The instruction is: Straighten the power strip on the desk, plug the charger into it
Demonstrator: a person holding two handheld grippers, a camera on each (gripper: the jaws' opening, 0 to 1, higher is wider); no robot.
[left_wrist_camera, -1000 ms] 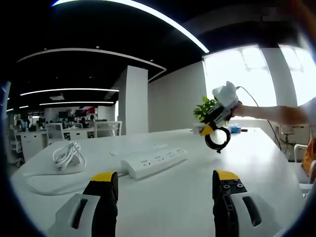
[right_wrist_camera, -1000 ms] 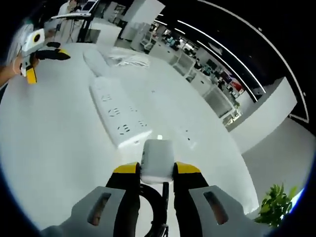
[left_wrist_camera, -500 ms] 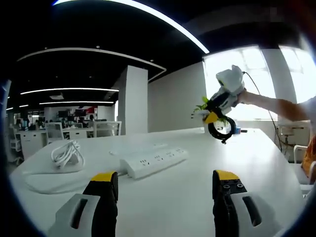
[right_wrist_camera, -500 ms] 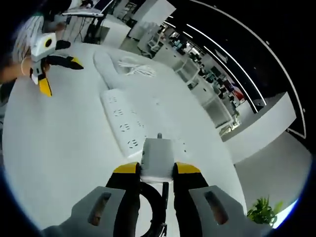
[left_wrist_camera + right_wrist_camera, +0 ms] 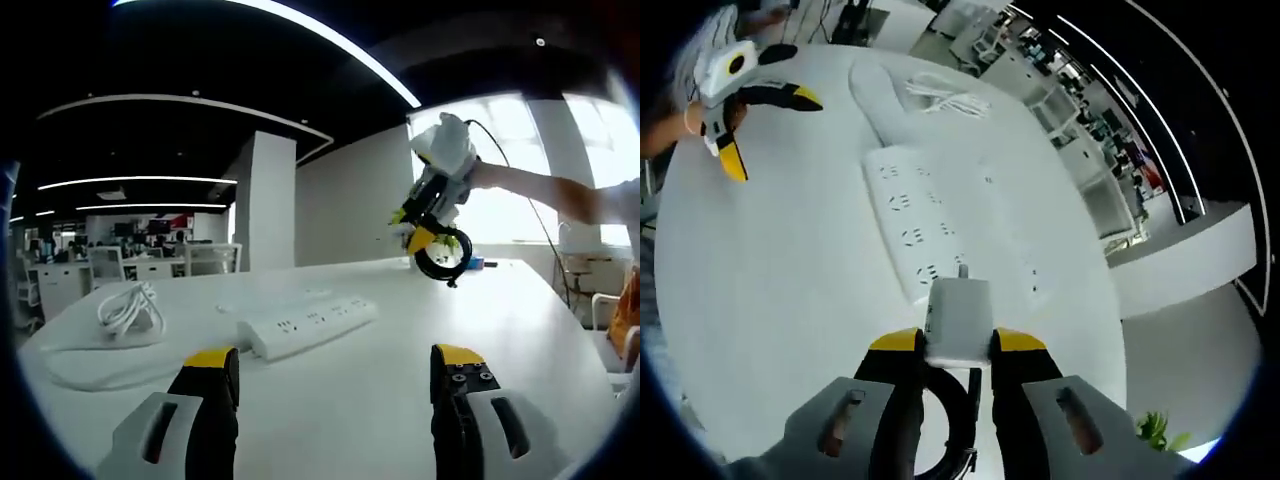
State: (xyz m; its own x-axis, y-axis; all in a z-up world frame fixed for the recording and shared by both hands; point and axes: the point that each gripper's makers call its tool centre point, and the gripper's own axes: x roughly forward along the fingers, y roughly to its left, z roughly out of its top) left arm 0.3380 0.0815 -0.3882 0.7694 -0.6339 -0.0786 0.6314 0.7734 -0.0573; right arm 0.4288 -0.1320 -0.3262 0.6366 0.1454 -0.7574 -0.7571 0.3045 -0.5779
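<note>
The right gripper (image 5: 945, 350) pinches the white charger (image 5: 959, 320) between its yellow-tipped jaws, prongs pointing forward, with the charger's black cable (image 5: 945, 415) looped between the jaws below it. Over the last second it has risen and swung from beside the power strip (image 5: 915, 228) to a spot high above its near end, so the strip's sockets now run straight away from the charger. In the left gripper view the right gripper (image 5: 432, 215) hangs in the air well above and beyond the strip (image 5: 298, 324). The strip lies flat on the white desk (image 5: 790, 300), its coiled white cord (image 5: 128, 310) beyond its far end. The left gripper (image 5: 335, 385) has stayed put, jaws spread and empty, low over the desk near the strip. The strip looks straightened, so the charger seems lined up for a descent onto a near socket.
</note>
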